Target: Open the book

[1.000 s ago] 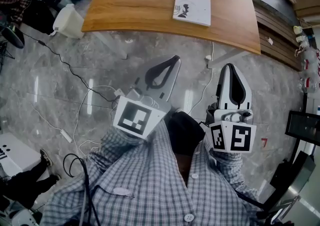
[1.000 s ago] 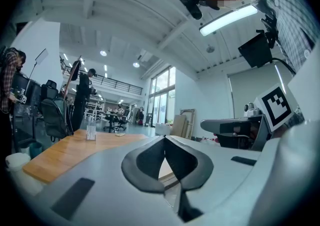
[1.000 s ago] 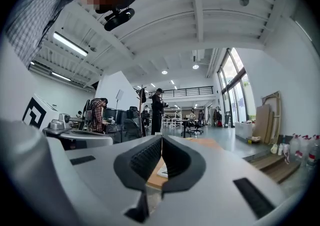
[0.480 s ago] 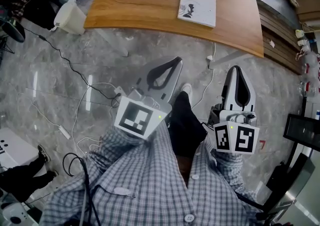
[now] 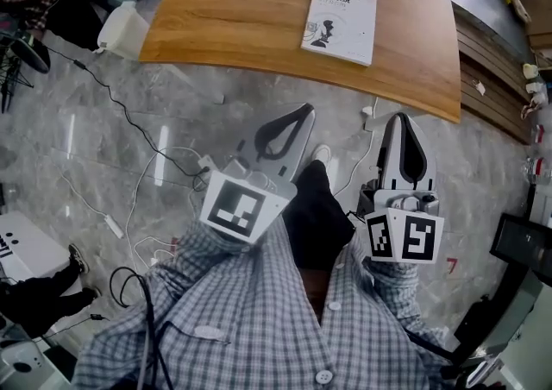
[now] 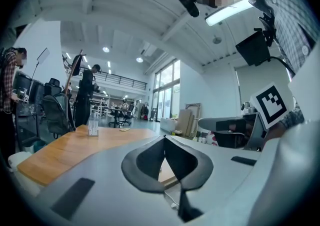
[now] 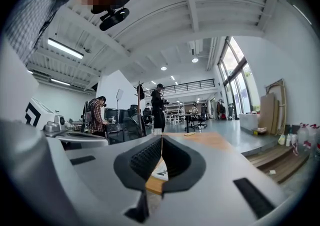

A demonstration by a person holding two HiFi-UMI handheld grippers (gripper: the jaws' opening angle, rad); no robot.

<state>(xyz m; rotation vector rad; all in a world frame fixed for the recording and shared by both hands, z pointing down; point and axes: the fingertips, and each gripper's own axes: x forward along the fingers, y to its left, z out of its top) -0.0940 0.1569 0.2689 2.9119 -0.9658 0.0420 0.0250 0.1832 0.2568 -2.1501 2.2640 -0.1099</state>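
Observation:
A closed white book (image 5: 339,22) with dark print lies flat on the wooden table (image 5: 241,9), near its right end. Both grippers hang over the floor, short of the table's near edge. My left gripper (image 5: 307,107) is shut and empty, pointing level at the table. My right gripper (image 5: 402,116) is also shut and empty, below and right of the book. In the right gripper view the book (image 7: 161,172) shows through the gap behind the closed tips (image 7: 161,137). The left gripper view has the closed tips (image 6: 164,137) in front of the tabletop (image 6: 70,147).
A white bin (image 5: 121,30) stands at the table's left corner. Cables (image 5: 129,134) trail over the grey floor. Stacked wooden boards (image 5: 492,78) lie to the right. A clear bottle (image 6: 93,124) stands on the table's far side. People stand beyond the table (image 7: 159,105).
The person has stepped toward the table: its edge and the book sit lower in the head view, and a foot has come forward between the grippers. Both grippers stay shut.

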